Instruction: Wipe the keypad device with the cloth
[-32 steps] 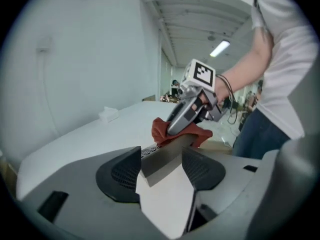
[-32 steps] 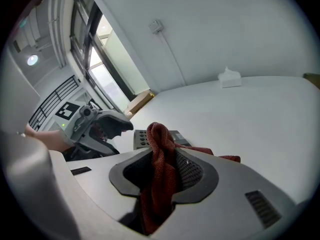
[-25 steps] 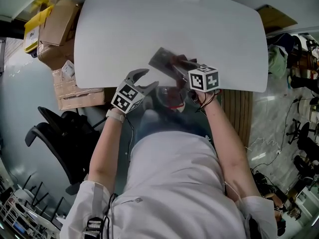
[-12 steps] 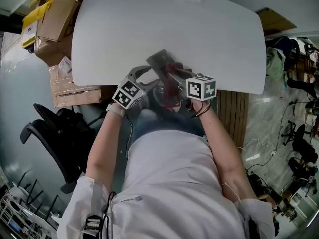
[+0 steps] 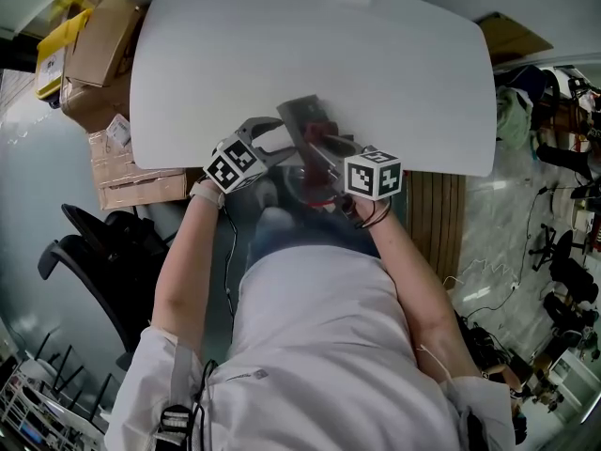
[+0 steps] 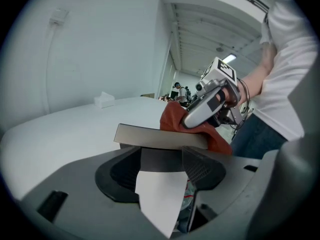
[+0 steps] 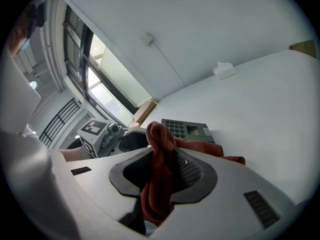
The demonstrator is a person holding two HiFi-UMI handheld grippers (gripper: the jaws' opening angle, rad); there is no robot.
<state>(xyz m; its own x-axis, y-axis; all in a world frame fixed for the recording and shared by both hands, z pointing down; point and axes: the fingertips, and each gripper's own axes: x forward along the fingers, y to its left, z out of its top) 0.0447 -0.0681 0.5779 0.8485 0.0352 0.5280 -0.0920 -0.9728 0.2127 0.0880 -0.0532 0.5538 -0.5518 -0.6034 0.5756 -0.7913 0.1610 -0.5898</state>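
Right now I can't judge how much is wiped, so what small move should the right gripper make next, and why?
Probably slide the cloth forward across the keys. The right gripper is shut on the cloth, the left gripper clamps the keypad device by its edge, and the keys lie bare beyond the cloth.

The cloth (image 7: 160,134) was a rust-red knit, coarse and loopy. The keypad (image 7: 187,129) looked like matt grey plastic, with a glossier little window. The table (image 5: 376,73) was white, smooth and nearly matt. The right gripper (image 7: 161,160) had a matt grey plastic shell and dark dimpled pads (image 7: 188,169). The boxes (image 5: 99,45) were plain brown cardboard.
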